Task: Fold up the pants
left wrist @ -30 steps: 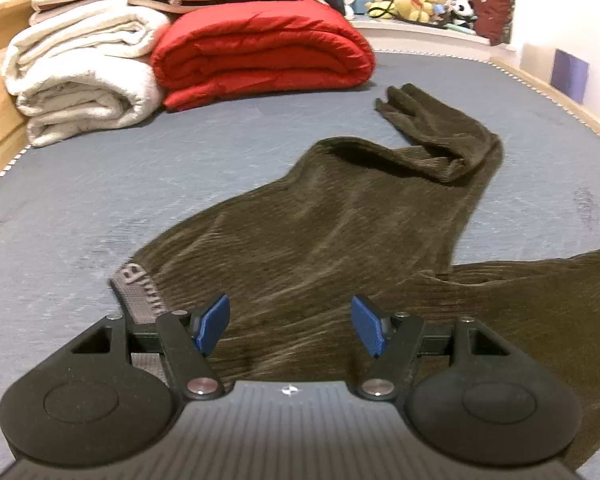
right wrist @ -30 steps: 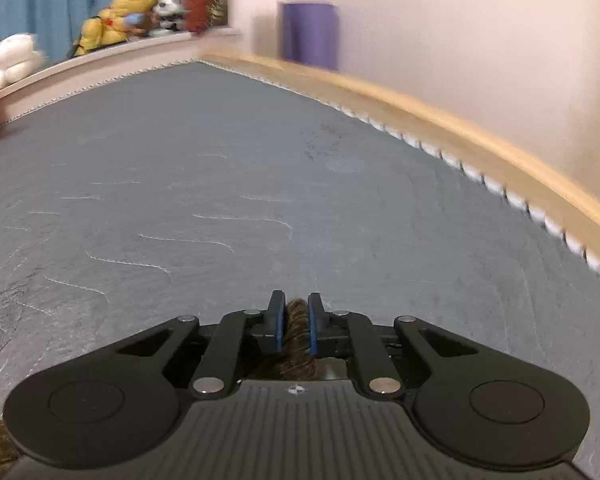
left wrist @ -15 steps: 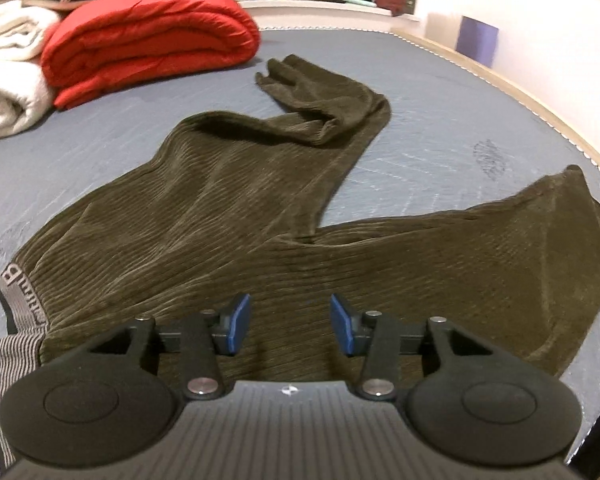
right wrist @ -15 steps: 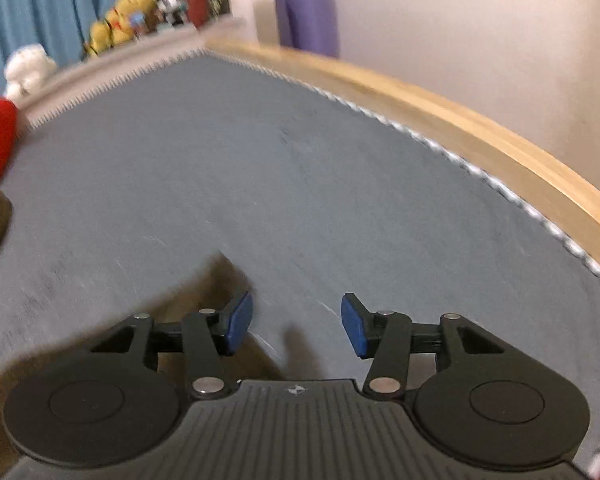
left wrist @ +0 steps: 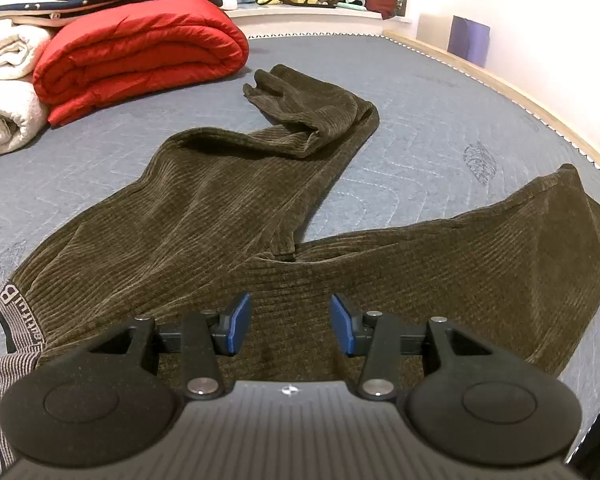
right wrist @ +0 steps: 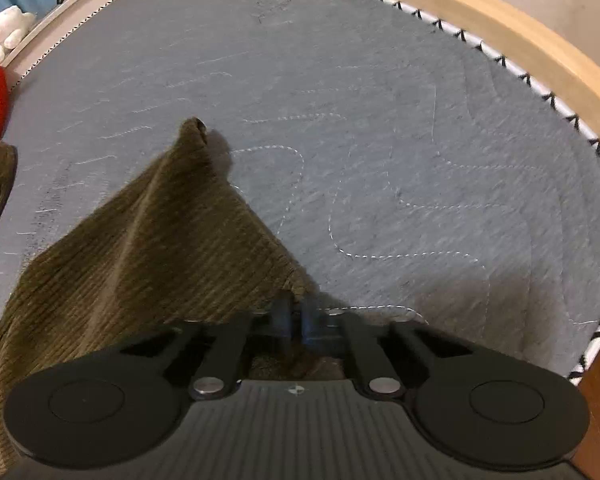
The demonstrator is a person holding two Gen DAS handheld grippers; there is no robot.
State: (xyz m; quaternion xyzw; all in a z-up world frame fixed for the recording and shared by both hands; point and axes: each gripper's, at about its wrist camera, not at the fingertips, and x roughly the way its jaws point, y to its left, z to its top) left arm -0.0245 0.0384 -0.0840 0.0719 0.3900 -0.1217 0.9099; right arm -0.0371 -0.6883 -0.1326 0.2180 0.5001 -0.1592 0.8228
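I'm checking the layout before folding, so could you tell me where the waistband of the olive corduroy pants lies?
In the left wrist view, the grey striped waistband lies at the lower left edge on the blue quilted mattress, just left of the open left hand-held gripper.

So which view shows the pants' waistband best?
The left wrist view: the striped waistband lies at the lower left edge of the pants. The right wrist view shows only one leg's hem end, pinched by the right gripper.

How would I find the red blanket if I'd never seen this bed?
Start at the big grey quilted mattress and look to its far left corner, beyond the olive-brown corduroy pants. The puffy red folded quilt sits there beside cream rolled towels; it is the only bright red, shiny bundle.
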